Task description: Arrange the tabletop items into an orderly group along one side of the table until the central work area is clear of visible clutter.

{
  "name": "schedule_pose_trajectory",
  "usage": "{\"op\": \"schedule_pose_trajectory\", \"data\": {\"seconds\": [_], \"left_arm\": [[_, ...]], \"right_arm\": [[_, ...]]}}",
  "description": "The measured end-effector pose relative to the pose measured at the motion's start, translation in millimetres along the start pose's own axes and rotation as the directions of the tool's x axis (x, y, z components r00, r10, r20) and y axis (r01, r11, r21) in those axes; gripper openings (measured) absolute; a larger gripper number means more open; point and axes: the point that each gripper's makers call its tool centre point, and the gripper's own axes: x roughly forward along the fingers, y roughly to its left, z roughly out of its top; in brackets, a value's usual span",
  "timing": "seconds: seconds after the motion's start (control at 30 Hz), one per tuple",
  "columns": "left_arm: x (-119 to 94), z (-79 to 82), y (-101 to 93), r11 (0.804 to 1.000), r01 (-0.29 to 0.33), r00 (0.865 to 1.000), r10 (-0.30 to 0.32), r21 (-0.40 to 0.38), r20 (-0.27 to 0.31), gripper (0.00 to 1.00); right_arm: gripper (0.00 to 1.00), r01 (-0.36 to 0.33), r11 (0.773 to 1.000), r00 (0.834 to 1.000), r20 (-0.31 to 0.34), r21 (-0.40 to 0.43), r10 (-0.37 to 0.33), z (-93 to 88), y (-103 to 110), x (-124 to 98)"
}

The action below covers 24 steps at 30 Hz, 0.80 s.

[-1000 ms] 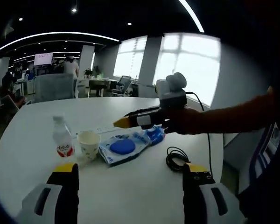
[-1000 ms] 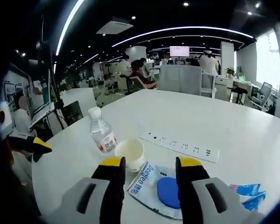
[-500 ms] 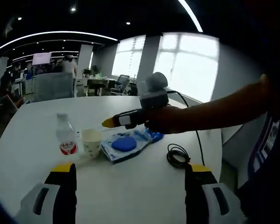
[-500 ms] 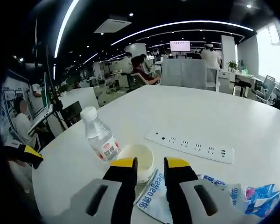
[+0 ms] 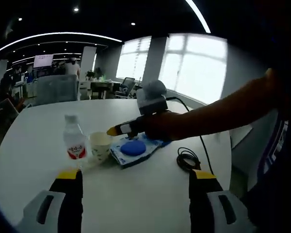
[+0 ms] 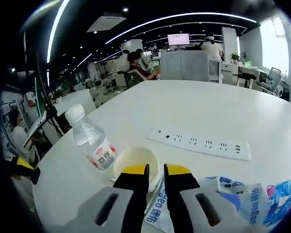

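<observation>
Here right gripper [image 6: 155, 171] sat with yellow-tipped fingers nearly pressed together over near rim of white paper cup [image 6: 135, 162], pinch unconfirmed. Best to seat rim fully between tips before lifting. Left gripper [image 5: 132, 177] fingers spread wide, empty. Left gripper view added coiled black cable [image 5: 188, 159]; right gripper view added white power strip [image 6: 199, 144] beyond fingertips.
</observation>
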Motion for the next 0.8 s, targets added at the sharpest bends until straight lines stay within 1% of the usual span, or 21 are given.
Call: {"op": "schedule_pose_trajectory", "data": {"seconds": [0.07,0.3,0.4,0.57,0.73,0.8], "left_arm": [[0.0,-1.0,-1.5,1.000,0.006,1.000,-0.006,0.000,-0.004,0.88],[-1.1,-4.4,2.0,1.000,0.008,1.000,-0.008,-0.007,-0.012,0.86],[-1.9,-7.9,2.0,1.000,0.006,1.000,-0.006,-0.011,-0.021,0.86],[-2.4,-13.7,1.2,1.000,0.004,0.999,-0.005,-0.021,-0.033,0.85],[-2.1,-15.0,-1.5,1.000,0.004,0.999,-0.005,-0.017,-0.041,0.85],[-2.6,-15.2,-2.0,1.000,0.005,0.999,-0.006,-0.018,-0.042,0.85]], "right_arm": [[0.03,-0.001,1.000,1.000,0.003,0.016,0.001,-0.2,3.0,-1.5],[0.00,0.008,1.000,1.000,-0.002,0.017,-0.008,-1.9,3.1,2.2],[0.00,0.010,1.000,1.000,-0.009,0.021,-0.010,-4.2,1.4,6.7],[0.00,0.014,1.000,1.000,-0.011,0.026,-0.014,-3.2,-2.6,8.5],[0.00,0.006,0.999,1.000,-0.012,0.038,-0.005,-3.0,3.5,3.4],[0.00,-0.001,0.999,1.000,-0.004,0.048,0.001,0.3,1.8,7.0]]}}
